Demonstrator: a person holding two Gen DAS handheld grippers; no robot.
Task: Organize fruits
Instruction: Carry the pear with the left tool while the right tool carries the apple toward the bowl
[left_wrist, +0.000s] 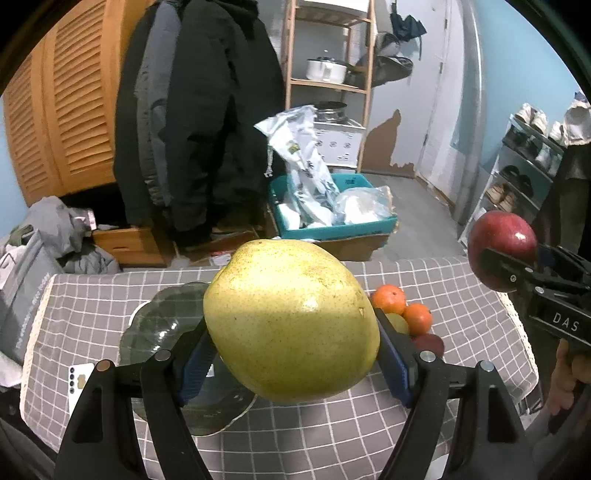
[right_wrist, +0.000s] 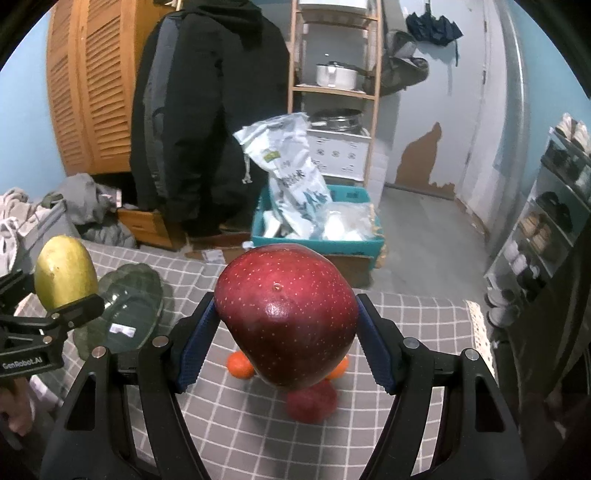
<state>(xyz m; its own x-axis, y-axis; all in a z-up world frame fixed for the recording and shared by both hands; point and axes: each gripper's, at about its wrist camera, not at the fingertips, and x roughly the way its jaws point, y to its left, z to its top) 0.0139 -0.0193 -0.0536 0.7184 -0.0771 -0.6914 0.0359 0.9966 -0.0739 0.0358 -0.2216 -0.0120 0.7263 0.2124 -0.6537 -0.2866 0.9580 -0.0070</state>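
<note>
Fruits are up in the air on both sides — your left tool (left_wrist: 291, 347) pinches a big yellow pear (left_wrist: 291, 321) above the glass plate (left_wrist: 155, 325), and your right tool (right_wrist: 286, 339) pinches a red apple (right_wrist: 286, 314) over the oranges (left_wrist: 400, 306) lying on the checked surface (left_wrist: 314, 435). Both grips sit on rounded, smooth skin, so a quick swing could roll either fruit out. Lower the pear gently — a drop could crack the plate or knock it sideways.
</note>
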